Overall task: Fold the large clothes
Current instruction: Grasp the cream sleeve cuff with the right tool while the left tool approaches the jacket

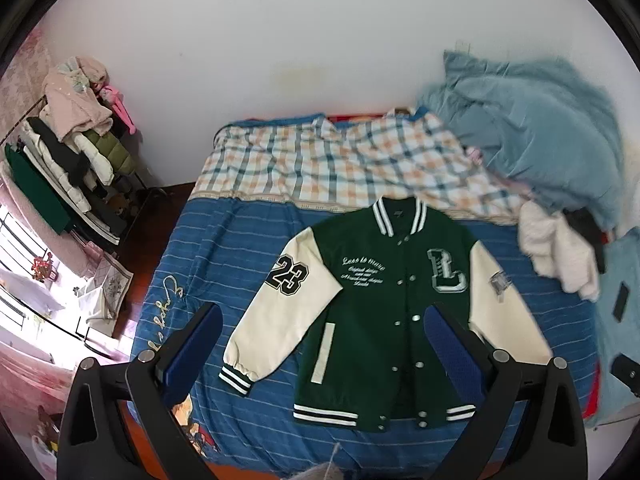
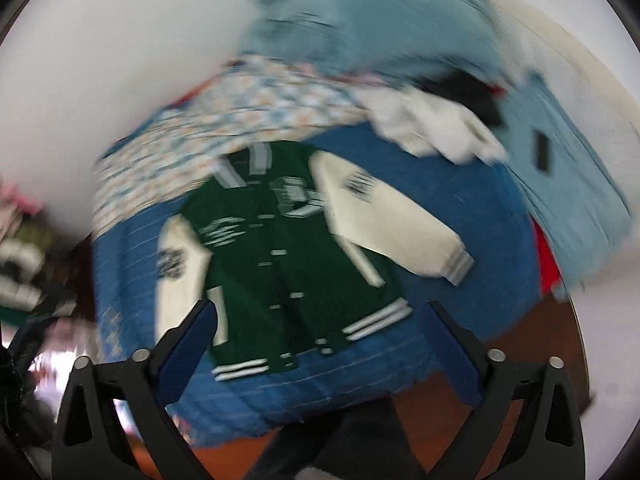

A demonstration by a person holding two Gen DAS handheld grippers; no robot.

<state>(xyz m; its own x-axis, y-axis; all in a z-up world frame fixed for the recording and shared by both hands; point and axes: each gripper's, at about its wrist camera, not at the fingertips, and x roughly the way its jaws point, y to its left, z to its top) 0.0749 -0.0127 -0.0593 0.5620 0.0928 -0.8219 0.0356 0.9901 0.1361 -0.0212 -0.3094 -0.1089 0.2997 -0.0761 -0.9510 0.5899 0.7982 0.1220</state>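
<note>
A dark green varsity jacket with cream sleeves, snap buttons and green-and-white striped ribbing lies flat and face up on a blue quilt with thin pale stripes, its collar toward twelve o'clock and its hem toward six; both sleeves angle outward and down, the one at nine o'clock of the body bearing a black "23" patch, the one at three o'clock a small grey patch; a large letter "L" sits on the chest, beside lines of white script.

Beyond the collar, at twelve o'clock, a checked orange-and-teal sheet lies rumpled against the white wall; at two o'clock is a heaped pale blue duvet, and below it, at three o'clock, a crumpled white garment; a rack piled with coats stands at ten o'clock on the floor.

The left gripper hovers above the jacket's lower half with its black jaws released and spread wide, blue pads facing each other, nothing between them and no contact with the cloth; the right gripper, in a badly smeared view, likewise hangs over the jacket's hem near the bed's near edge, jaws parted and gripping nothing.
</note>
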